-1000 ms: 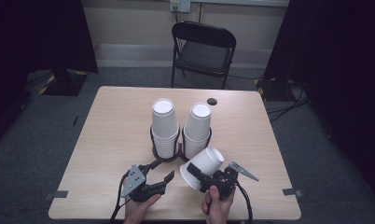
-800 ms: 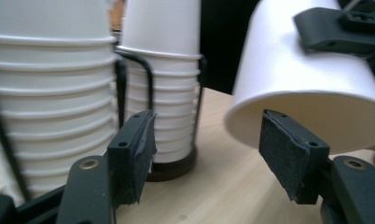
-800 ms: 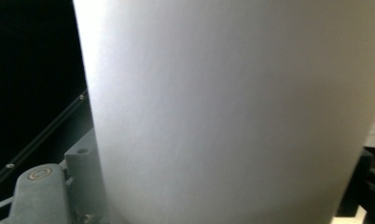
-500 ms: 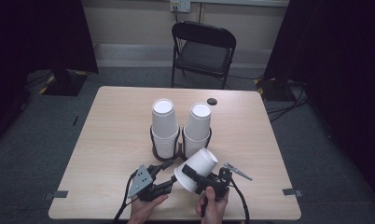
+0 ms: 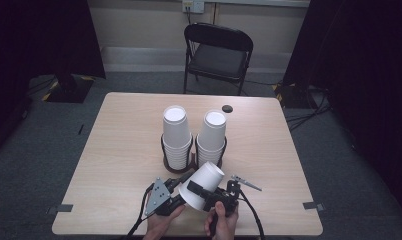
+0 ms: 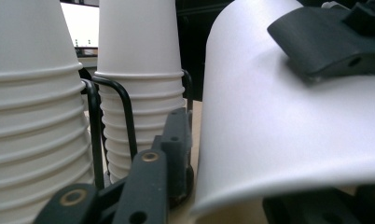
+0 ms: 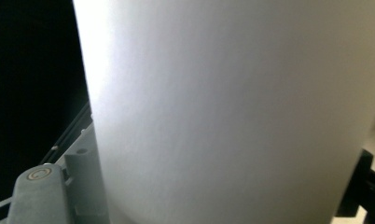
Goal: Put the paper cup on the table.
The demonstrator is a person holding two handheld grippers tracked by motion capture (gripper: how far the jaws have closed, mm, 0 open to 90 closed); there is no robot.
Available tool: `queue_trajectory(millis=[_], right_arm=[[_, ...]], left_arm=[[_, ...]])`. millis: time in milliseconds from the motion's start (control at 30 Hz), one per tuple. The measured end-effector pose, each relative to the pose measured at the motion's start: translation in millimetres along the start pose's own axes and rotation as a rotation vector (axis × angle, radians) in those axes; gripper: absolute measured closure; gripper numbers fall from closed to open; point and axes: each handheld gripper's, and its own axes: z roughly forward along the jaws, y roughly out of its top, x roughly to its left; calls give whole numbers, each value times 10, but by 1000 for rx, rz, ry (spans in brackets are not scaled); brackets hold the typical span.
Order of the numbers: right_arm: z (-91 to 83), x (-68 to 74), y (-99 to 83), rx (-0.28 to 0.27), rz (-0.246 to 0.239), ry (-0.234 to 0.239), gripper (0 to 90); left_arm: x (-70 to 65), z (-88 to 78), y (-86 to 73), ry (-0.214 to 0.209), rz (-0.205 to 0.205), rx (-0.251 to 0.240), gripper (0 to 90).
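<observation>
My right gripper [image 5: 203, 188] is shut across the body of a single white paper cup [image 5: 205, 181], holding it tilted above the table's front edge, rim toward the lower left. In the right gripper view the cup wall [image 7: 232, 112] sits close in front. My left gripper [image 5: 178, 182] is at the cup's rim, and its jaws have just been closing. In the left gripper view one of its fingers [image 6: 175, 137] stands right beside the cup [image 6: 279, 126]; the other is half hidden under the rim, so contact is unclear. A finger [image 6: 325, 42] of the right gripper lies on the cup.
Two tall stacks of white cups [image 5: 176, 135] [image 5: 212, 134] stand in black wire holders [image 6: 94, 130] at the middle of the wooden table [image 5: 124, 150], just beyond the grippers. A small dark disc [image 5: 227, 108] lies near the far edge. A black folding chair [image 5: 216, 52] stands behind the table.
The left gripper has moved right up to the cup's rim and its spread jaws have narrowed. The right gripper has brought the cup slightly left toward it.
</observation>
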Motion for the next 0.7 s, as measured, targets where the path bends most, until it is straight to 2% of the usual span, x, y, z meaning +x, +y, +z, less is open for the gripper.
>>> queue_trajectory(millis=[67, 100, 367, 600, 700], right_arm=[[8, -3, -4, 8, -2, 4, 157], [43, -4, -21, 42, -17, 15, 153], [50, -13, -11, 32, -13, 32, 137], [55, 14, 26, 29, -61, -1, 114], [60, 16, 37, 32, -65, -6, 112]], left_arm=[[-2, -4, 3, 5, -2, -6, 730], [-16, -13, 8, 17, 7, -4, 770], [-7, -34, 11, 11, 19, 2, 824], [32, -62, -19, -4, -39, -5, 849], [43, -75, -22, -7, -43, -1, 852]])
